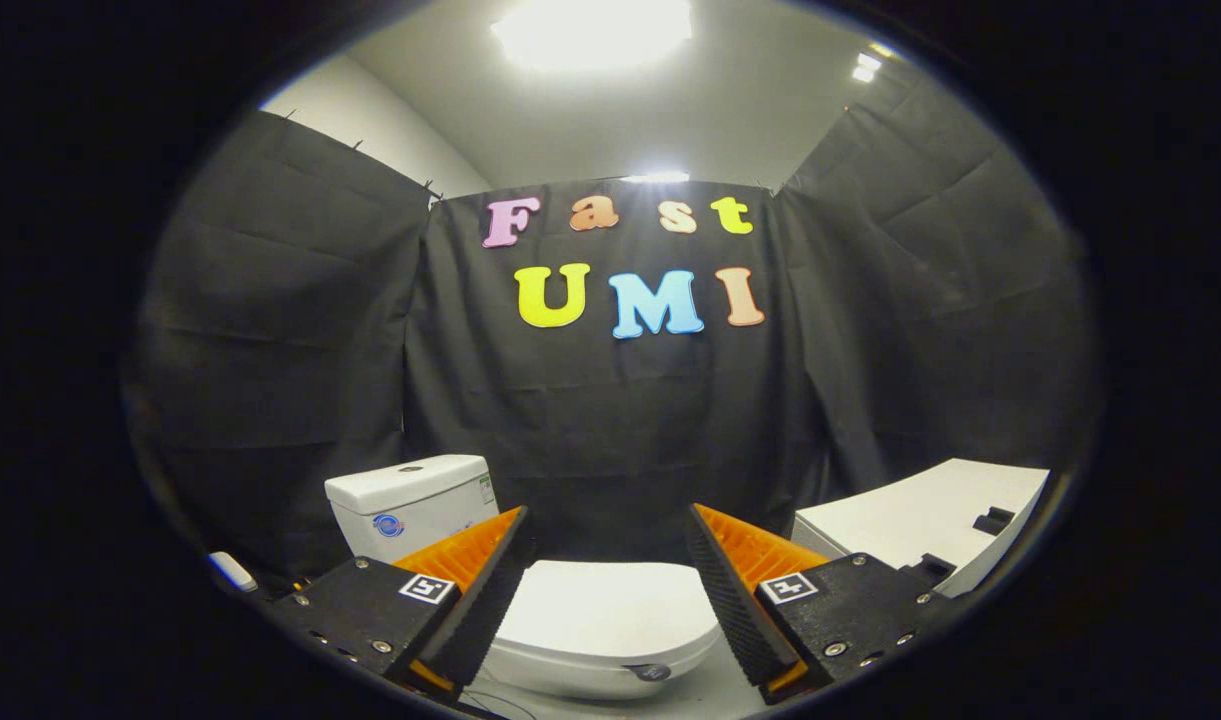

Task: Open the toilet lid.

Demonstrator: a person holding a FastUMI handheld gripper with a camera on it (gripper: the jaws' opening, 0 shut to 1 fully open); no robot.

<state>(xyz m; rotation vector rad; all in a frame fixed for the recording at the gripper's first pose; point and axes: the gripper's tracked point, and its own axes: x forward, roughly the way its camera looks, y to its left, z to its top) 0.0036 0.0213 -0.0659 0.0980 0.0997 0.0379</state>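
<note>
Gripper (606, 590) has its 2 fingers wide apart and holds nothing. The closed toilet lid (610, 608) lies between and just beyond them, the tank (410, 503) behind. I think it is best to come down to the lid's front edge and lift slowly.

White toilet lid (600, 605), white cistern (410, 505) with blue round emblem (388, 525).

The gripper (607, 525) is held with its fingers spread wide, touching nothing — between and beyond them lies the closed toilet lid (610, 605), the tank (410, 505) behind it.
</note>
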